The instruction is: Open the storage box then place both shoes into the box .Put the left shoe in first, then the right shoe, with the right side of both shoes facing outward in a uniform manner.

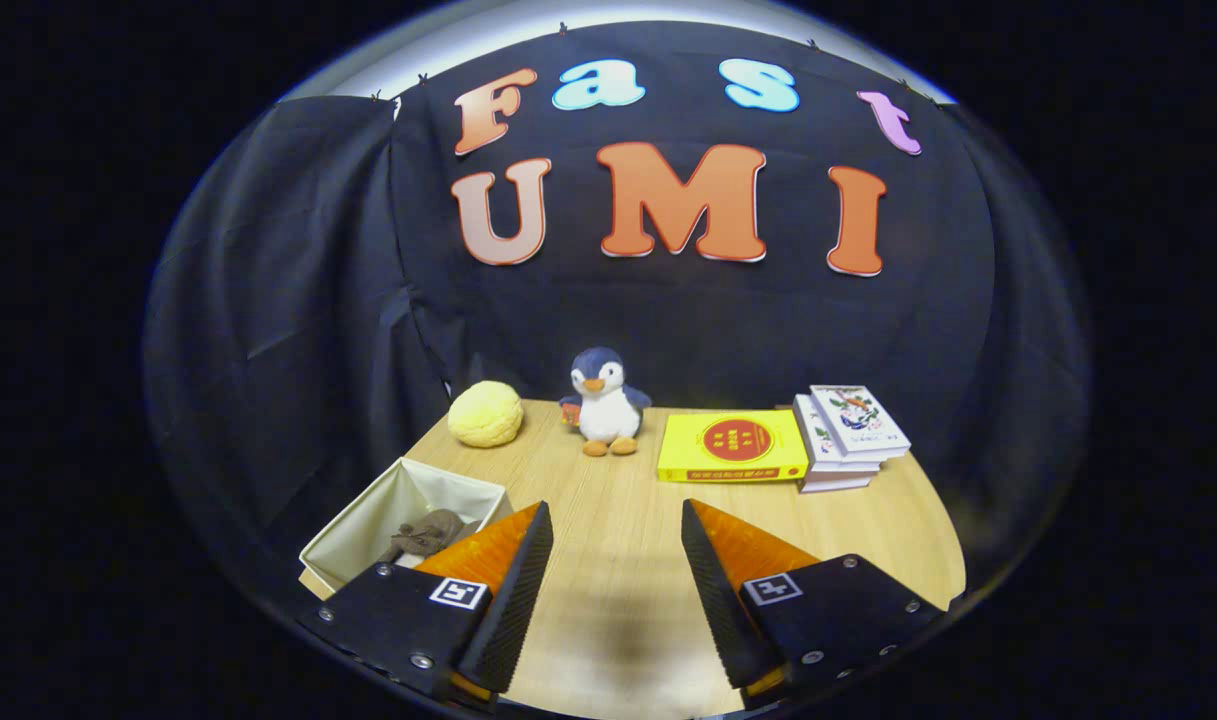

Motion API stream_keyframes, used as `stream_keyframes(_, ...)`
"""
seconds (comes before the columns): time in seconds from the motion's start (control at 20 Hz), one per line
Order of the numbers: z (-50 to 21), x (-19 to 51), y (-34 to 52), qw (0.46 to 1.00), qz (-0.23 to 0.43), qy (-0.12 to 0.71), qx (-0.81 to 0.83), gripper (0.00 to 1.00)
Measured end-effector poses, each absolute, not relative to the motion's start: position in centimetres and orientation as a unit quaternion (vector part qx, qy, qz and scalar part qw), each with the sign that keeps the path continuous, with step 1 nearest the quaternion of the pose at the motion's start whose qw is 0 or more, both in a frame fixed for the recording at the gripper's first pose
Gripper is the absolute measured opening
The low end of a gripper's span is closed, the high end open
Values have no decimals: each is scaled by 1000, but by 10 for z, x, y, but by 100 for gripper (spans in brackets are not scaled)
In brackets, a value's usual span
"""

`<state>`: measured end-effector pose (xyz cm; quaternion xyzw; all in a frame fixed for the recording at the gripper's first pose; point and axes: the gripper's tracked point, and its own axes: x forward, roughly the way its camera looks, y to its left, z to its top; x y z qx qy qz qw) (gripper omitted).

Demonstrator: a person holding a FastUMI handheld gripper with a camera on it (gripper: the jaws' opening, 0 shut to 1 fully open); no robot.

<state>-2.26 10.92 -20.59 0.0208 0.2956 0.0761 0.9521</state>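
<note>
An open-topped, cream-coloured storage box (408, 515) sits at the near left corner of a light wooden table (618, 560), just beside and partly behind the left finger of the gripper (616, 520). Inside it lies a dark brown shoe (426, 533), resting low against the box floor; which shoe of the pair it is cannot be told. The gripper hangs above the near edge of the table with its two fingers spread wide apart, holding nothing, bare tabletop showing between them and its shadow on the wood below. Beyond the fingers, along the far edge of the table, a row of objects stands before the black cloth wall: a pale yellow, bumpy round bun-shaped toy (485, 413) at the left, a plush penguin (603, 402) upright near the middle, a flat yellow box (733, 446) with a red round mark just right of it, and a small stack of white books (848, 436) touching that box's right end.
</note>
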Motion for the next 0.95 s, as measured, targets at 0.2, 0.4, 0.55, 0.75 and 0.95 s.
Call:
stream_keyframes(0.2,-151,-7,67,976,67,206,13,89)
stream_keyframes(0.4,-95,2,45,989,71,127,2,92)
stream_keyframes(0.55,-62,6,40,994,75,84,9,94)
stream_keyframes(0.75,-37,4,44,996,78,52,8,94)
stream_keyframes(0.95,-20,4,56,995,95,17,11,96)
